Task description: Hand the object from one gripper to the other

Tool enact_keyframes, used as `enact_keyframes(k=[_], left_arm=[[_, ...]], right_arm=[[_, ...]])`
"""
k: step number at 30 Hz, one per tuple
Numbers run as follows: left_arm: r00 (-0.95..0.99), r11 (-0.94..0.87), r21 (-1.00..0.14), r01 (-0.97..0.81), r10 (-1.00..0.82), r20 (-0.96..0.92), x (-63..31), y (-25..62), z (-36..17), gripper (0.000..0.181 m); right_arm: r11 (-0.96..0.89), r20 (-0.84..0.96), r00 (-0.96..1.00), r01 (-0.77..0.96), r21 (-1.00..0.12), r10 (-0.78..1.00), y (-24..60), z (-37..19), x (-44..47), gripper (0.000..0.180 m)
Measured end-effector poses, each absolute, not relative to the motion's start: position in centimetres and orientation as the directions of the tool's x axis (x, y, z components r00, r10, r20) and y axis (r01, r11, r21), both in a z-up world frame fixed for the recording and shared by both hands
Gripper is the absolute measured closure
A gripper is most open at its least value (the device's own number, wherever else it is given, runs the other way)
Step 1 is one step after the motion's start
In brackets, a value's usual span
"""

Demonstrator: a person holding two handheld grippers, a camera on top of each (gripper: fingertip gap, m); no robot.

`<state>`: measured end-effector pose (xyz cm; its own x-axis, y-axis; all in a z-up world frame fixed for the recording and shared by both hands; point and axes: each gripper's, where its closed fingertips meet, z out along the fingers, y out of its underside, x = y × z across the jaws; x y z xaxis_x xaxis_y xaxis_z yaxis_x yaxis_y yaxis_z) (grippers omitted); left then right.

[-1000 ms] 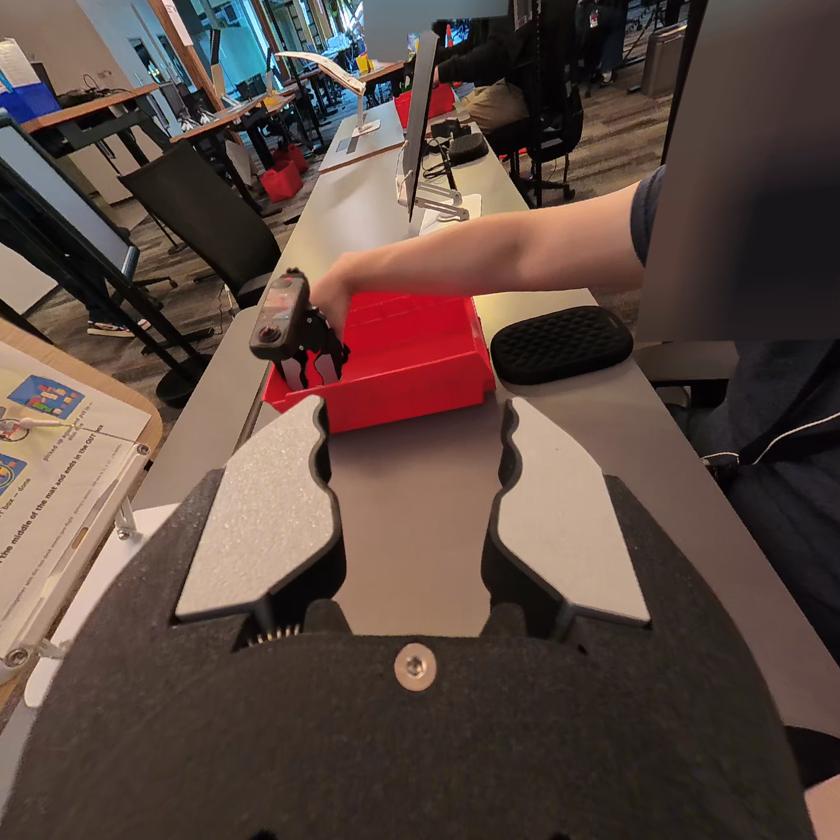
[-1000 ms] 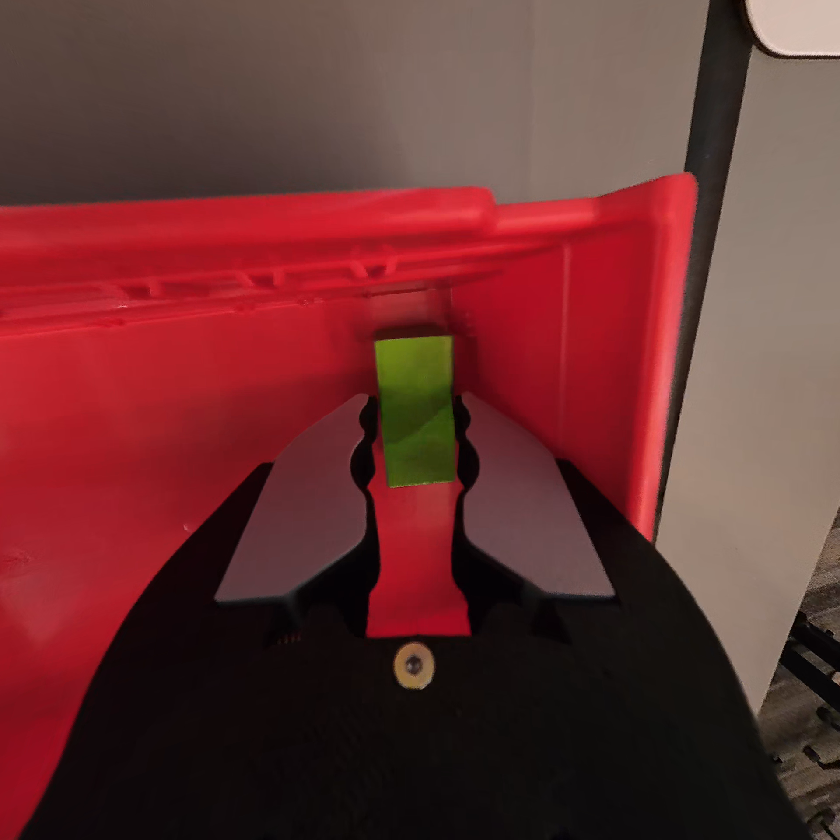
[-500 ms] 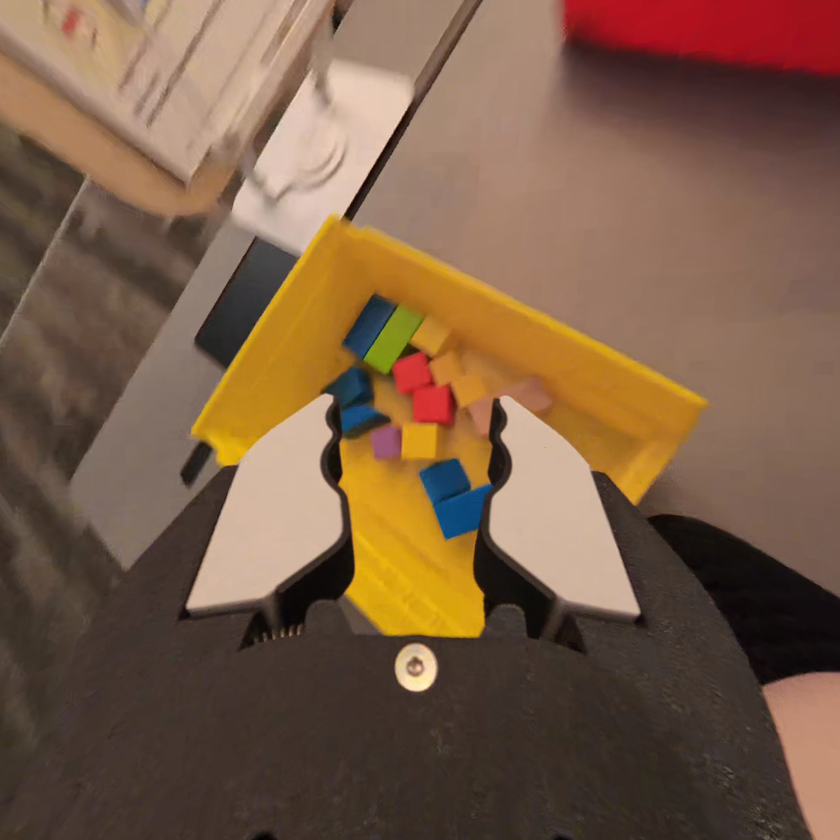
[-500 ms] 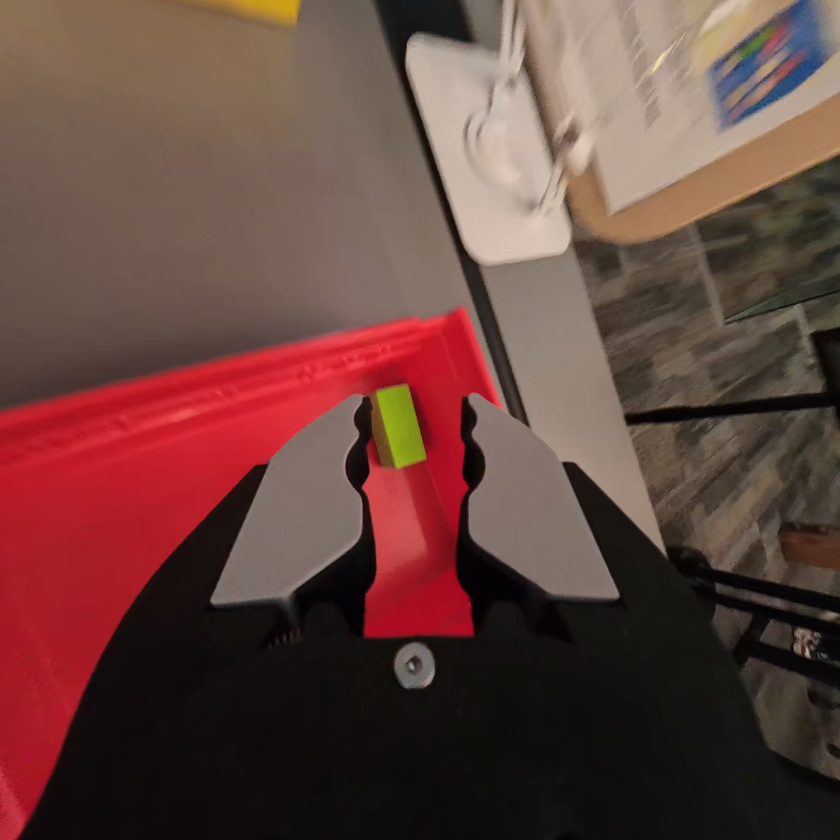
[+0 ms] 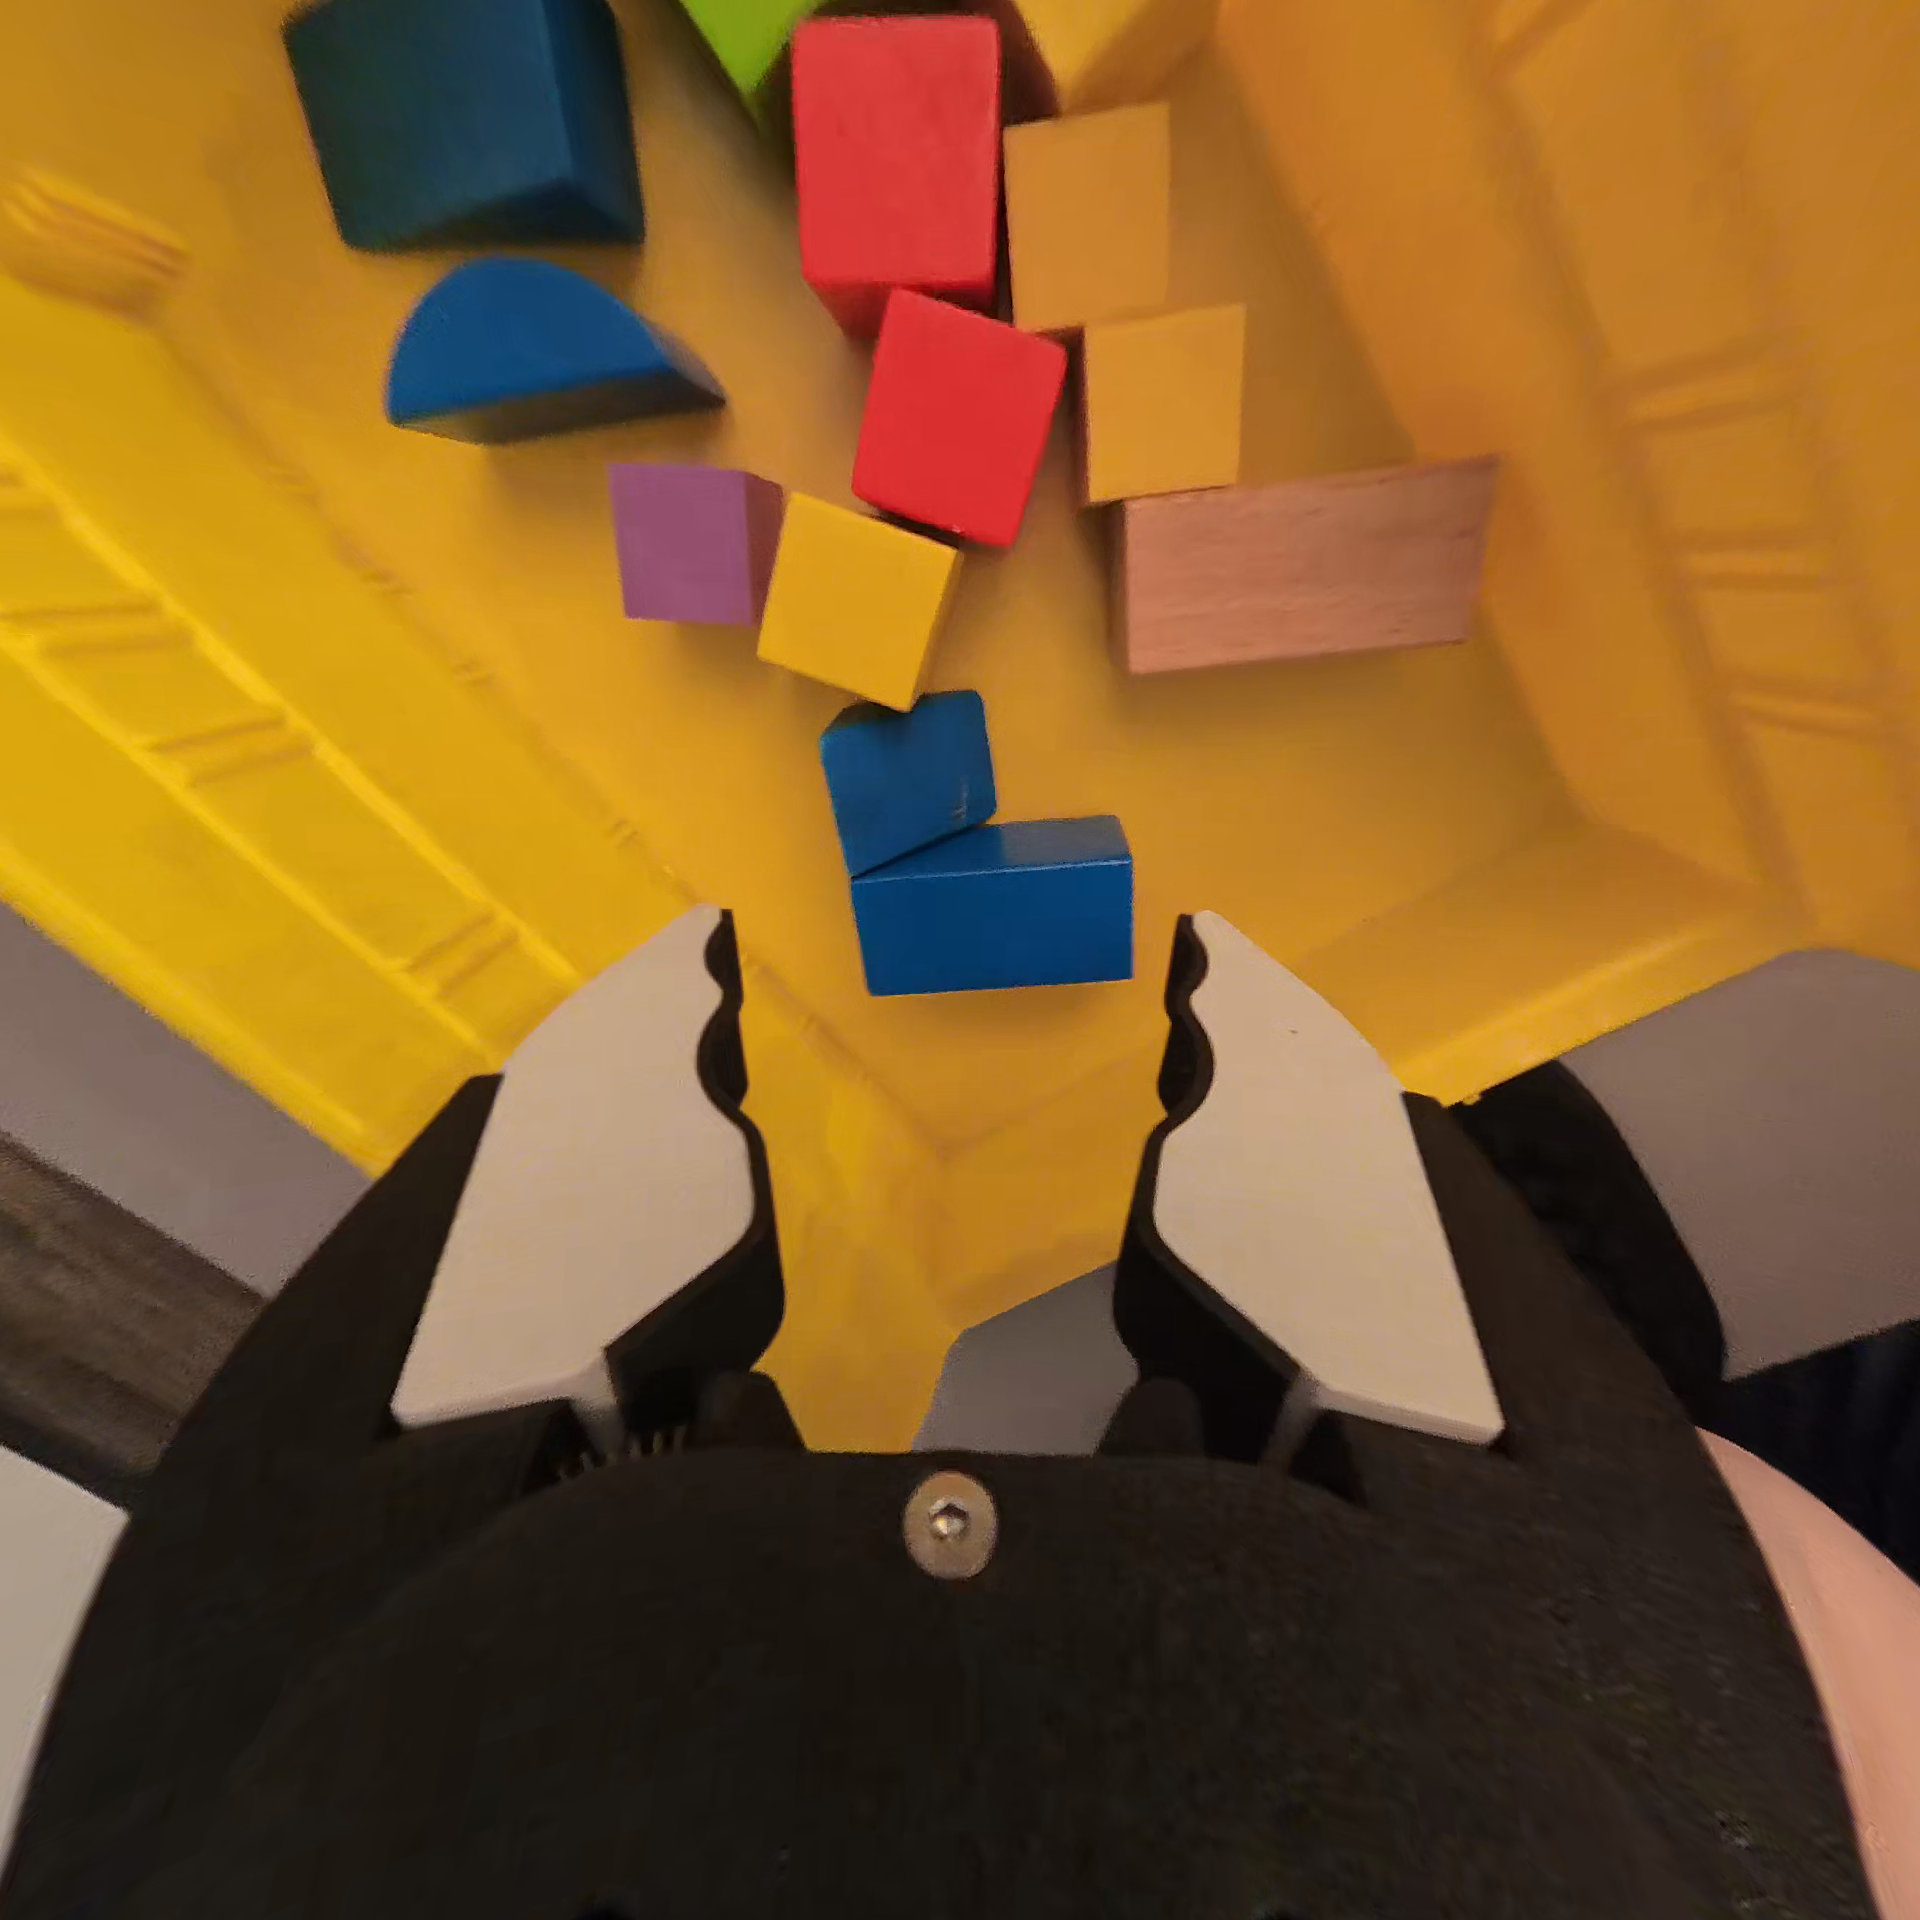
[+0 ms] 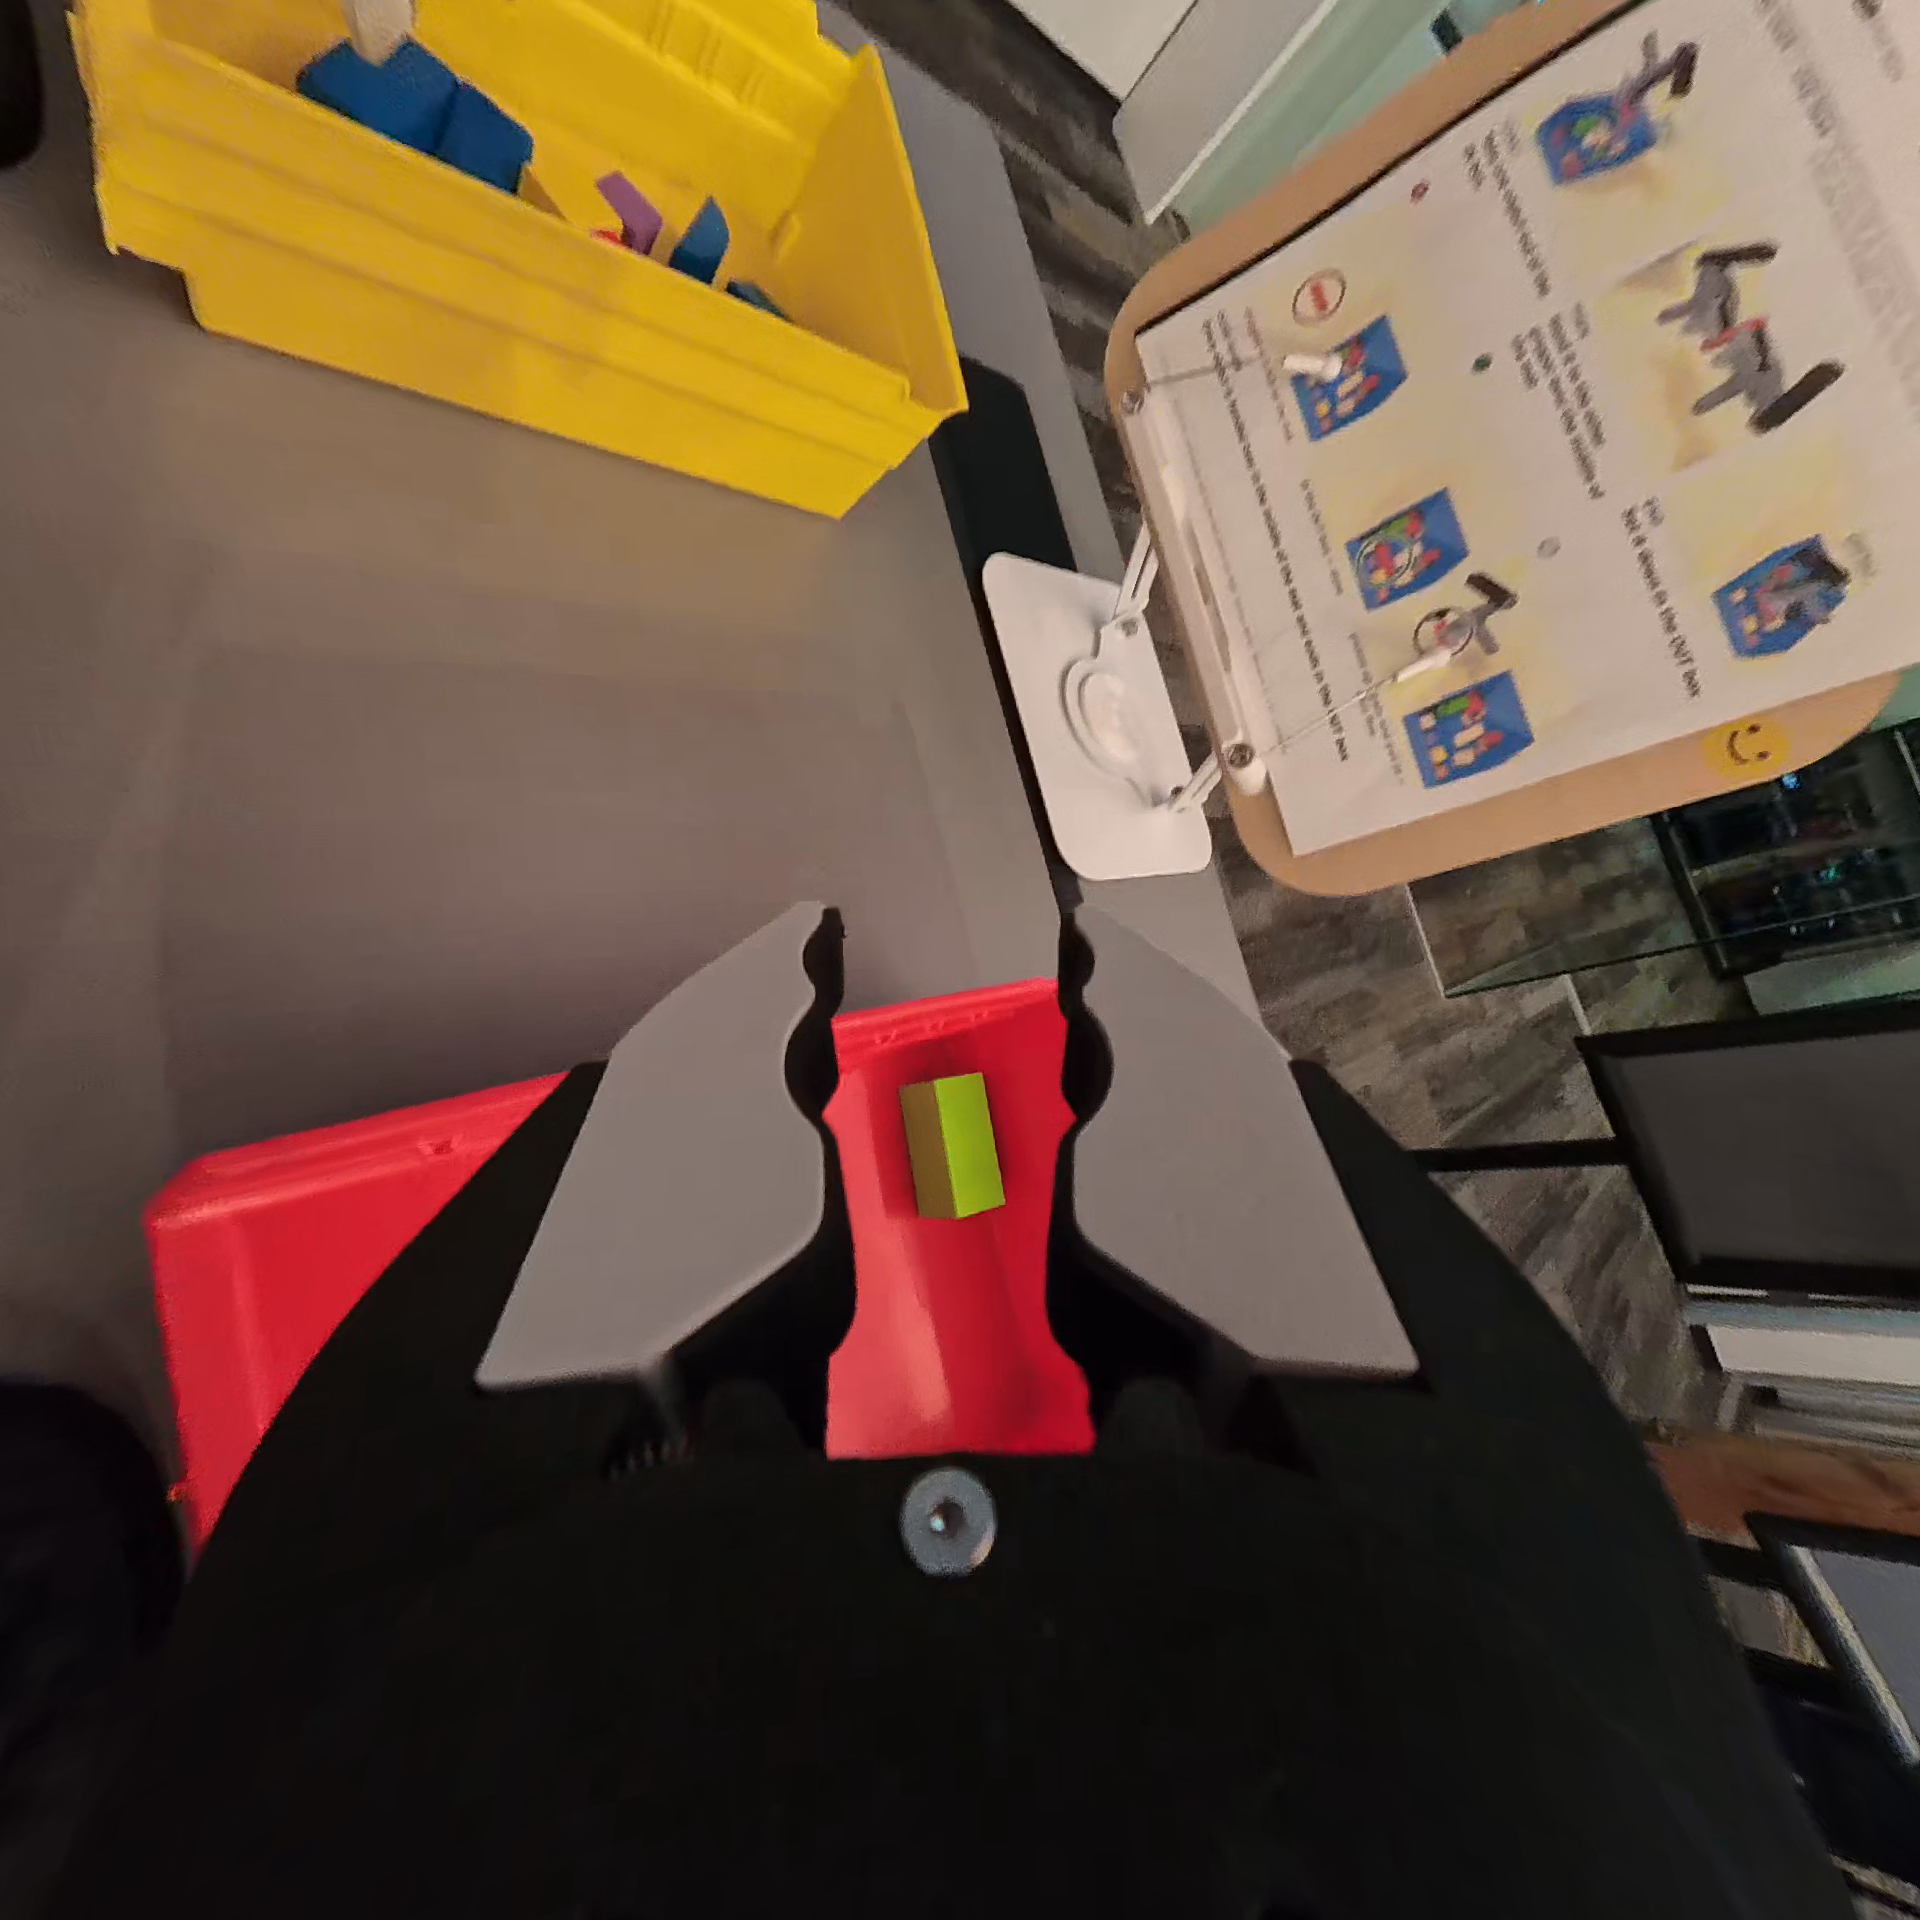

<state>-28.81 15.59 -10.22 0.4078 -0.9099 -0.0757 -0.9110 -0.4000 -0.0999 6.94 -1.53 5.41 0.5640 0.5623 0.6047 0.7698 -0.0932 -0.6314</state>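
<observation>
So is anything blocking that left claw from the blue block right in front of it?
Nothing visible. The left claw is open inside the yellow bin, and the blue block lies just beyond its tips with only bare bin floor between. A second blue block leans against its far side.

Grey table lay open between yellow bin and red bin; the clipboard stand crowded the yellow bin's outer side.
</observation>
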Motion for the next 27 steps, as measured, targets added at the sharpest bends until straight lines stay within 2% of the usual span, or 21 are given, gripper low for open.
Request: enact_keyframes(k=[5,15,17,22,27], left_arm=[[0.426,-0.426,-0.014,-0.905,-0.903,-0.052,-29.2,15.1,-11.9,0.092],[0.465,-0.464,0.105,-0.880,-0.885,-0.018,-30.5,15.5,-15.0,0.088],[0.458,-0.456,0.114,-0.882,-0.889,-0.014,-30.3,15.4,-15.3,0.089],[0.476,-0.476,0.135,-0.869,-0.879,-0.030,-30.5,15.7,-15.4,0.109],[0.485,-0.484,0.151,-0.862,-0.874,-0.031,-30.9,15.6,-15.4,0.109]], right_arm=[[-0.102,0.586,0.563,0.766,-0.634,0.582,-1.3,4.6,7.3,0.139],[-0.139,0.582,0.560,0.780,-0.610,0.590,-1.4,3.8,7.9,0.139],[-0.145,0.577,0.561,0.779,-0.610,0.593,-1.4,3.7,7.9,0.139],[-0.152,0.571,0.561,0.781,-0.606,0.599,-1.5,3.4,8.1,0.140],[-0.148,0.567,0.565,0.774,-0.616,0.599,-1.7,3.5,8.2,0.141]])
